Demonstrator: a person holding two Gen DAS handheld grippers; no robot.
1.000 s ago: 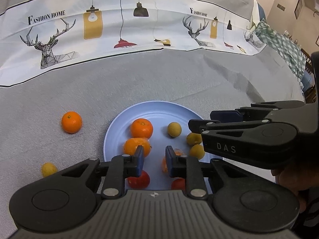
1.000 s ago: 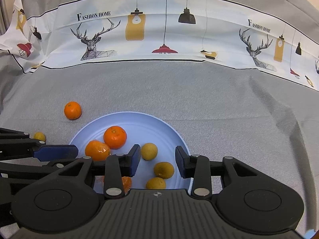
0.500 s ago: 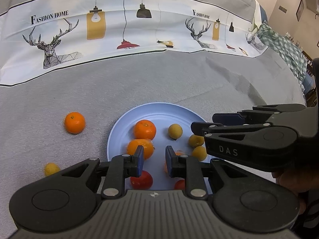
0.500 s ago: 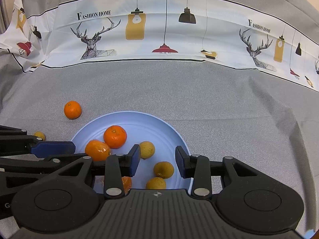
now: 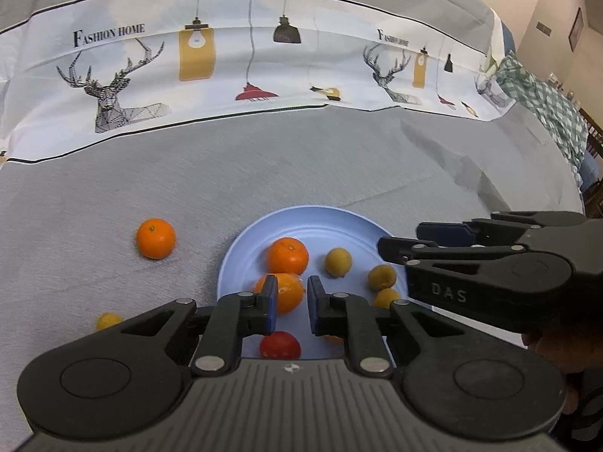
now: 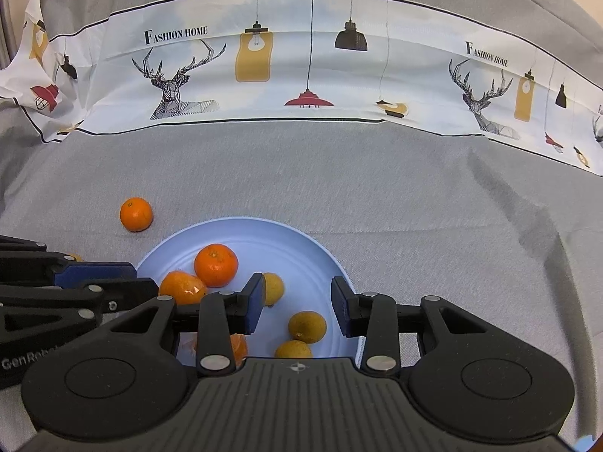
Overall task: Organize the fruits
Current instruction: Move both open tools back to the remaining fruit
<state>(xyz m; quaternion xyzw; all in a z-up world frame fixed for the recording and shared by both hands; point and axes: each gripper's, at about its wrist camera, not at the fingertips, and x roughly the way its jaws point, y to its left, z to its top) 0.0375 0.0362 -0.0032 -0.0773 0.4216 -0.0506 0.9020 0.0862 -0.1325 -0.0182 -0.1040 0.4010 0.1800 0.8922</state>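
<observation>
Both grippers hover over the blue plate (image 6: 320, 252) of fruit on the desk (image 6: 377, 188). The left gripper (image 5: 290, 301) is closing, nothing between its fingers; the right gripper (image 6: 297, 303) is spread, empty. One orange (image 5: 155, 238) lies left of the plate.

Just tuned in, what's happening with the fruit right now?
A person holds both grippers above a blue plate that already carries oranges, small yellow fruits and a red one. The left gripper is empty with its jaws closing; the right gripper hangs open over the yellow fruits, holding nothing. One orange and a small yellow fruit lie off the plate on the grey cloth, left of it.
</observation>
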